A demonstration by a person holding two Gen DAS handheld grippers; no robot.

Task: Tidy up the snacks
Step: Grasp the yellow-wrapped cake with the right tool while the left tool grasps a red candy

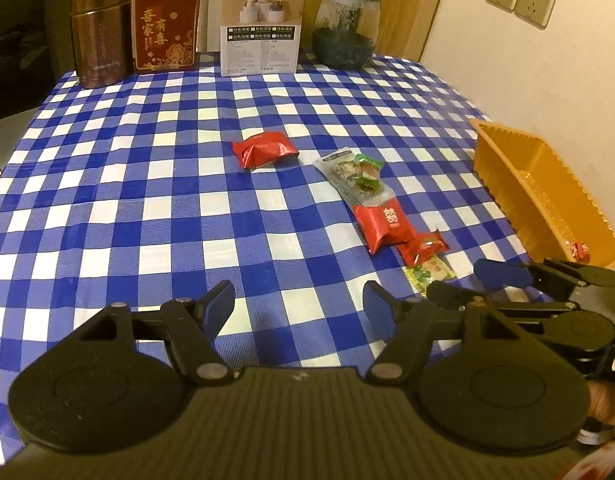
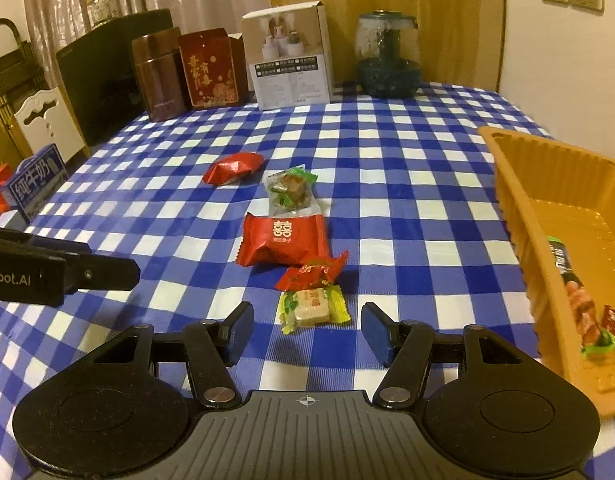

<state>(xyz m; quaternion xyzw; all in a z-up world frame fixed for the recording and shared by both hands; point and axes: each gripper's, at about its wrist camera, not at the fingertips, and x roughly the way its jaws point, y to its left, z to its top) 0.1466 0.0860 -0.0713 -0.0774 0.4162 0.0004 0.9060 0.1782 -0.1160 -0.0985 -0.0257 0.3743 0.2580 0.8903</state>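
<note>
Both grippers hung over the blue-white checked tablecloth [image 2: 387, 168] with jaws apart and nothing between them: the left gripper [image 1: 297, 308] over bare cloth, the right gripper [image 2: 307, 330] just short of the yellow-green candy [image 2: 313, 308]. 5 loose snacks ran in a rough line up the table: that candy, touching a small red candy [image 2: 313, 272], then a red packet [image 2: 283, 242], a clear green-trimmed packet [image 2: 291, 190] and, apart, a crumpled red packet [image 2: 233, 168]. The orange tray [image 2: 519, 216] sat tilted at the right edge with a few snacks already in it; 2 brown tins [image 1: 101, 32], a white box [image 1: 263, 20] and a glass jar [image 1: 345, 28] stood along the far edge.
</note>
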